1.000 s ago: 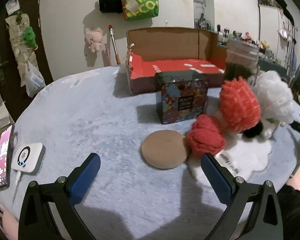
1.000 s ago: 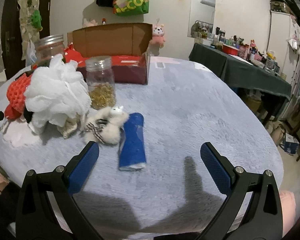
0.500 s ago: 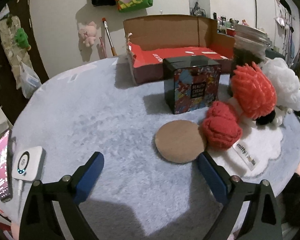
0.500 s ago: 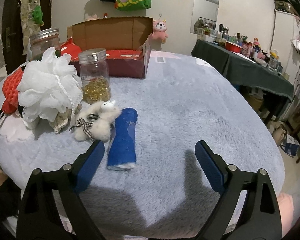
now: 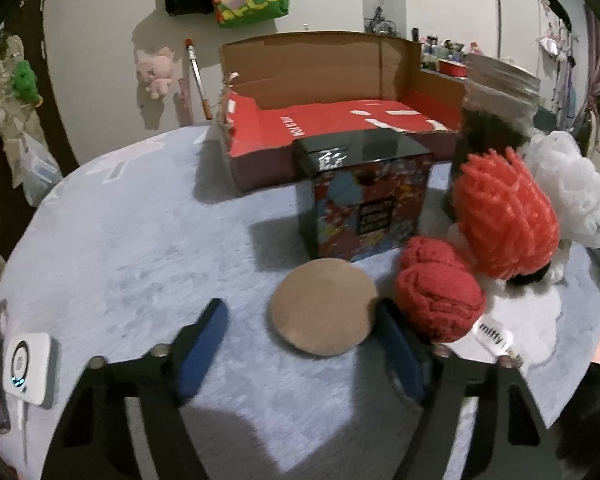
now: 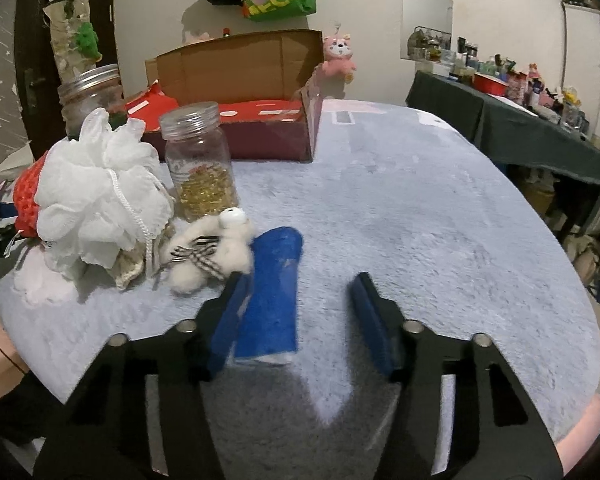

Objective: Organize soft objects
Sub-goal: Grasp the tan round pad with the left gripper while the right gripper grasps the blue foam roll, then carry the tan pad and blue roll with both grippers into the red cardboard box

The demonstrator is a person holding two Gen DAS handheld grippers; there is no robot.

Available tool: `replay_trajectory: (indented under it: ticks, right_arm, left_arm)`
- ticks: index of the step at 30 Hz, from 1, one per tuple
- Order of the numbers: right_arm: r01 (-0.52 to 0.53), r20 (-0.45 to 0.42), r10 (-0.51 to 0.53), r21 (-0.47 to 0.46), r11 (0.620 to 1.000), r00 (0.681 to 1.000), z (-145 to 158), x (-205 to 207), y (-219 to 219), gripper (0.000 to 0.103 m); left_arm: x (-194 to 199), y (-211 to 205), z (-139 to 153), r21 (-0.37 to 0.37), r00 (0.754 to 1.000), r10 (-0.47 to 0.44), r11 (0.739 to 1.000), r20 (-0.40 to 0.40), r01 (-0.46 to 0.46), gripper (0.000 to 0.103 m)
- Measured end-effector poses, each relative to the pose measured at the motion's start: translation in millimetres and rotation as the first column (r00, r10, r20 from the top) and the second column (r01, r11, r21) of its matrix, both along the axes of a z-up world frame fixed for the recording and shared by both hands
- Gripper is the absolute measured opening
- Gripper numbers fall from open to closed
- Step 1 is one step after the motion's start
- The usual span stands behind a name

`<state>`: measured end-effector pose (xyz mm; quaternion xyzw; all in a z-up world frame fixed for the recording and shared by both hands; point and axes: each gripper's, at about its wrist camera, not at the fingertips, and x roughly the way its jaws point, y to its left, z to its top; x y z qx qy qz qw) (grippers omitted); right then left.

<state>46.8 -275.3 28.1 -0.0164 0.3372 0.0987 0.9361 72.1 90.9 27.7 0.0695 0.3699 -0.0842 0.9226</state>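
Note:
In the left wrist view my left gripper (image 5: 300, 346) hovers low over the fluffy table, its jaws closing with nothing pressed between them. A tan round pad (image 5: 324, 306) lies just ahead of the fingertips. To its right sit a red yarn ball (image 5: 436, 296), an orange knitted piece (image 5: 504, 216) and a white bath pouf (image 5: 568, 188). In the right wrist view my right gripper (image 6: 300, 316) is closing too. A blue roll (image 6: 274, 292) lies under it beside the left finger, unpinched. A white plush bear (image 6: 212, 252) and the pouf (image 6: 100, 200) lie to the left.
An open cardboard box (image 5: 332, 120) with a red inside stands at the back, a colourful box (image 5: 364, 196) before it. A jar of yellow capsules (image 6: 200, 172) and a metal-lidded jar (image 6: 92, 96) stand near the pouf. A phone and a white device (image 5: 28, 368) lie far left.
Both grippers' jaws have narrowed a good deal. The left gripper has drawn closer to the tan pad. The right one has edged toward the blue roll.

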Motion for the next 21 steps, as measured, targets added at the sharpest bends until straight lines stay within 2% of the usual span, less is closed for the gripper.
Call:
replay_trajectory:
  ticks: [1, 2, 3, 7, 14, 21]
  right_arm:
    - [-0.004, 0.002, 0.004, 0.003, 1.000, 1.000, 0, 0, 0, 0.036]
    - [-0.008, 0.002, 0.008, 0.011, 1.000, 1.000, 1, 0, 0, 0.031]
    - [-0.008, 0.002, 0.008, 0.023, 1.000, 1.000, 1, -1, -1, 0.026]
    - [0.008, 0.000, -0.008, 0.090, 0.996, 1.000, 5, -3, -9, 0.022]
    - [-0.034, 0.042, 0.028, 0.132, 0.991, 0.999, 27, -12, 7, 0.022]
    - [-0.129, 0.101, 0.115, 0.144, 0.981, 0.988, 52, -19, 39, 0.022]
  left_arm:
    - [1, -2, 0, -0.014, 1.000, -0.018, 1.000, -0.001, 0.018, 0.056]
    - [2, -3, 0, -0.026, 1.000, -0.031, 0.999, -0.001, 0.031, 0.051]
    - [2, -4, 0, -0.032, 1.000, -0.030, 0.999, 0.003, 0.030, 0.049]
    - [-4, -2, 3, -0.068, 1.000, -0.006, 0.998, 0.021, 0.008, 0.033]
    - [-26, -4, 19, -0.109, 0.997, 0.009, 0.994, 0.074, -0.001, 0.026]
    - [-39, -21, 41, -0.127, 0.991, -0.050, 0.990, 0.127, 0.067, 0.024]
